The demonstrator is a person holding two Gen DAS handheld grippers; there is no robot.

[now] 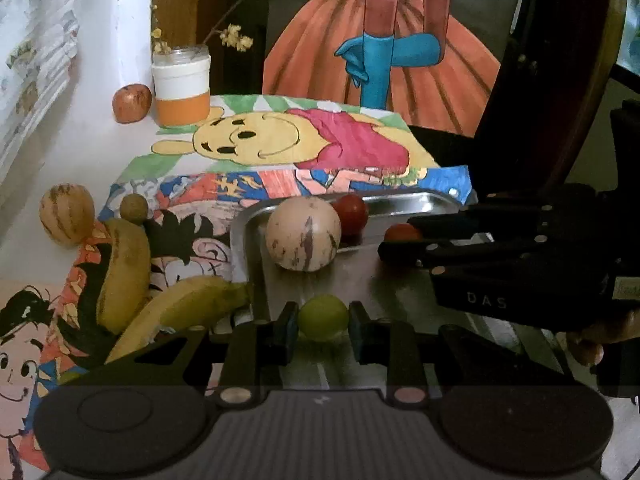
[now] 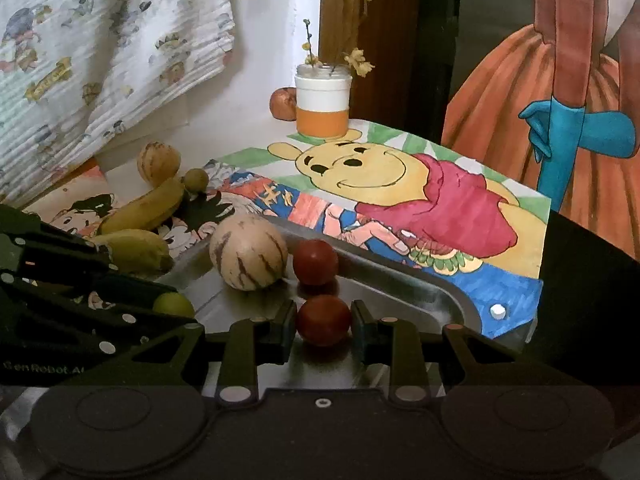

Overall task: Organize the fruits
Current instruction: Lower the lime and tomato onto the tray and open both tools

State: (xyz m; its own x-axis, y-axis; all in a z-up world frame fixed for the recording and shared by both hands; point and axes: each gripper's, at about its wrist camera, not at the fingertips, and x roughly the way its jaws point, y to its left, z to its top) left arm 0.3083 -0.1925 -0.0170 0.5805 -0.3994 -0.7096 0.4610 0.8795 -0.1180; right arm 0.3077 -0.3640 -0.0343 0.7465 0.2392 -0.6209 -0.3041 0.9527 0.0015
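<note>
A steel tray [image 1: 404,197] [image 2: 448,300] holds a striped cream melon [image 1: 303,233] [image 2: 248,253] and a red fruit [image 1: 351,209] [image 2: 315,262]. My left gripper [image 1: 323,322] is shut on a small green fruit [image 1: 323,317] [image 2: 173,305] over the tray's near part. My right gripper [image 2: 323,322] is shut on a second red fruit [image 2: 323,319] [image 1: 402,233] above the tray; it shows in the left wrist view as a black arm [image 1: 500,248] at right. Two bananas [image 1: 124,276] [image 2: 140,208] lie left of the tray.
A second striped melon [image 1: 66,215] [image 2: 159,163] and a small brown round fruit [image 1: 134,208] [image 2: 196,179] lie left of the bananas. An apple [image 1: 131,103] [image 2: 283,104] and a white-orange jar with twigs [image 1: 182,90] [image 2: 322,106] stand at the back. Drawings cover the table.
</note>
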